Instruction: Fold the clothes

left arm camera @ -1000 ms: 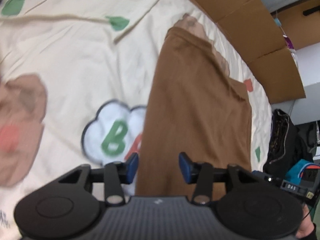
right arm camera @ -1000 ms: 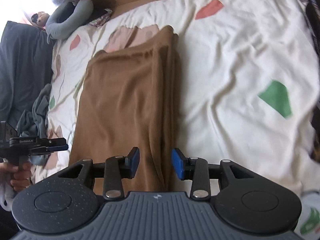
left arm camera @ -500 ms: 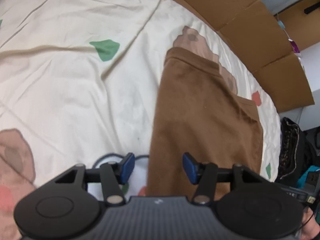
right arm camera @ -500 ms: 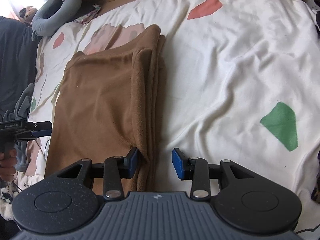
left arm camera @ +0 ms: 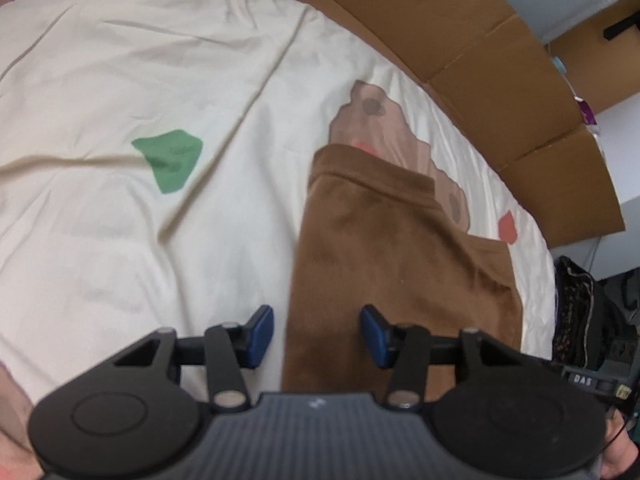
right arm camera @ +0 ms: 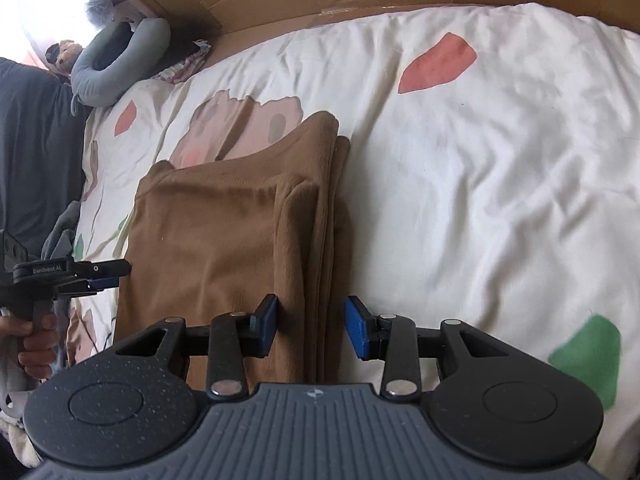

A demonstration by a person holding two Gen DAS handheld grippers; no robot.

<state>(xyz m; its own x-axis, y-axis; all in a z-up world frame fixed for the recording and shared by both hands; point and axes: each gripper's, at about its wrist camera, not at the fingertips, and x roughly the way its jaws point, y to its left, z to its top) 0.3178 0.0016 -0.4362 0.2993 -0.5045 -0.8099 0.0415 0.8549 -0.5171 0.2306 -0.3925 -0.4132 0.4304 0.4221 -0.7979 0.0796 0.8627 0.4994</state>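
One brown garment (right arm camera: 224,240) lies flat on the cream bedspread (right arm camera: 500,160), already folded into a long narrow strip — stacked layers show along its right edge, dead ahead of the right gripper (right arm camera: 311,328). That gripper's blue pads are spread, straddling this layered edge, nothing pinched. Left gripper (left arm camera: 316,336) is spread too, the garment's left edge running between its pads, not clamped. Lengthwise folding looks done; a crosswise fold into a compact packet would probably remain — or the strip may be the finished shape, can't settle that. Count: one garment, two grippers, one hand (right arm camera: 34,340) visible holding the left tool. Cardboard (left arm camera: 480,60) lines the bed's far edge, beyond the garment.
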